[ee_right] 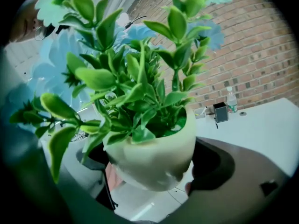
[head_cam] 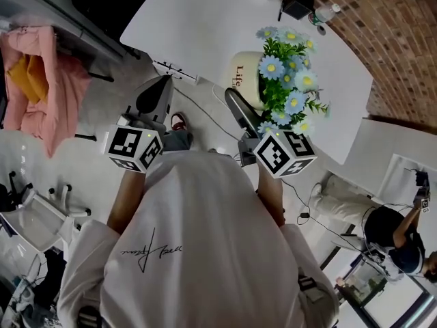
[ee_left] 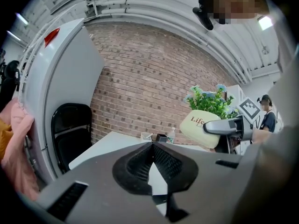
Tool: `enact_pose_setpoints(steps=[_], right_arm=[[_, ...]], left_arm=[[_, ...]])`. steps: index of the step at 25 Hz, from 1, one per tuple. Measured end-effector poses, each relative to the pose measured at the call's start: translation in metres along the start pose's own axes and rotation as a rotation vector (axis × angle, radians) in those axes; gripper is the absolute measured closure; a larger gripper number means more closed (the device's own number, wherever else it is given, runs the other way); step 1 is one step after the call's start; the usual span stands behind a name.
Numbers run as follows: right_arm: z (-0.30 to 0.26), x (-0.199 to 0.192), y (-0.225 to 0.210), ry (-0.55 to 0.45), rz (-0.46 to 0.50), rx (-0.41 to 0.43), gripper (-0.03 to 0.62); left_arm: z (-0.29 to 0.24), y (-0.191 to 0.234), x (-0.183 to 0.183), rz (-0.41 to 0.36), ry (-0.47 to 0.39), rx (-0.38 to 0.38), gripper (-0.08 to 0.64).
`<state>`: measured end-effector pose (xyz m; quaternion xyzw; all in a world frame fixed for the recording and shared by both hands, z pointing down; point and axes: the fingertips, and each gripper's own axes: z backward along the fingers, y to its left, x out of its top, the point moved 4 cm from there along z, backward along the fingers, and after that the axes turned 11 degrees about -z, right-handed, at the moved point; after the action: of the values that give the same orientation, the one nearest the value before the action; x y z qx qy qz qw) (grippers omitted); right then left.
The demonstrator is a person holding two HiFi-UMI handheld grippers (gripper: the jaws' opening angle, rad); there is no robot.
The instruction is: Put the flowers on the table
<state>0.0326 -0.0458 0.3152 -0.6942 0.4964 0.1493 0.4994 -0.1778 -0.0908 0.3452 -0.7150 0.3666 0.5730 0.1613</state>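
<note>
The flowers are blue daisies [head_cam: 290, 80] with green leaves in a cream pot [head_cam: 246, 79] printed "Life". My right gripper [head_cam: 254, 104] is shut on the pot and holds it in the air, just short of the white table's [head_cam: 198, 19] near edge. In the right gripper view the pot [ee_right: 152, 155] sits tilted between the two dark jaws, and leaves fill the upper picture. My left gripper [head_cam: 154, 94] is to the left of the pot, shut and empty. The left gripper view shows its closed jaws [ee_left: 152, 146] pointing at the table [ee_left: 105, 146], with the pot [ee_left: 201, 125] at right.
At the table's far end by the brick wall stand a water bottle [head_cam: 326, 12] and a black holder [head_cam: 298, 4]. A black chair [ee_left: 70, 129] sits left of the table. Pink cloth [head_cam: 41, 80] hangs at far left. Another person [head_cam: 396, 241] is at lower right.
</note>
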Motion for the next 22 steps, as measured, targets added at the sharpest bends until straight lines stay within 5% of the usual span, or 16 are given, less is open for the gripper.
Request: enact_pose_setpoints(steps=[3,10,22], right_arm=[[0.006,-0.005,-0.003,0.006,0.020,-0.032,0.091],[0.130,-0.050,-0.029,0.024,0.022,-0.005,0.090],[0.099,-0.040,-0.028,0.035,0.027,-0.023,0.091]], left_arm=[[-0.002,-0.005,-0.006,0.016,0.003,-0.032,0.555],[0.065,-0.121,-0.035,0.007,0.015,-0.004,0.555],[0.042,-0.091,-0.031,-0.005,0.036,0.011,0.555]])
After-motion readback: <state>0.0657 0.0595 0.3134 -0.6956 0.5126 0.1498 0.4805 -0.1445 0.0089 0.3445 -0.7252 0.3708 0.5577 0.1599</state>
